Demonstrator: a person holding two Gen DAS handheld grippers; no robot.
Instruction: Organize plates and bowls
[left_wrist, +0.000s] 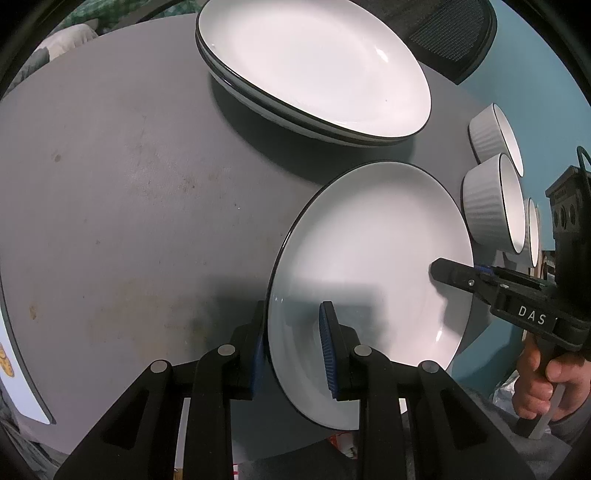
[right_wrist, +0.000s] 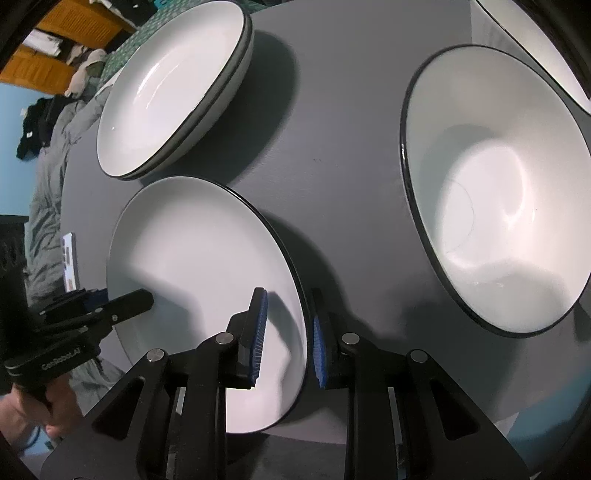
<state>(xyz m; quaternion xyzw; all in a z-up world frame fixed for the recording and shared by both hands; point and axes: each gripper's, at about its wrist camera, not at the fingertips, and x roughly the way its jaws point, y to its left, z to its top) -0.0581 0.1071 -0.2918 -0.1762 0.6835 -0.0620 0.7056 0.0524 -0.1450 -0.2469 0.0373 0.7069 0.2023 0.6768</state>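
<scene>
A white plate with a black rim (left_wrist: 369, 251) (right_wrist: 199, 251) sits at the near edge of the grey table (left_wrist: 110, 184), partly past the edge. My left gripper (left_wrist: 293, 347) is shut on its near-left rim, one blue pad inside and one beneath. My right gripper (right_wrist: 288, 343) straddles the opposite rim; a thin dark gap shows beside the rim, so it stands open. Its upper finger (left_wrist: 454, 275) lies over the plate's inner side. A stack of matching plates (left_wrist: 314, 66) (right_wrist: 166, 96) rests farther back. Ribbed white bowls (left_wrist: 487, 206) (left_wrist: 495, 136) stand at the right.
A large white bowl (right_wrist: 498, 192) sits close to the right of my right gripper, with another (right_wrist: 535, 44) behind it. A black mesh chair back (left_wrist: 454, 33) stands beyond the table. A hand (left_wrist: 543, 384) holds the right gripper's handle. A white, dark-rimmed dish (left_wrist: 14, 362) shows at the far left.
</scene>
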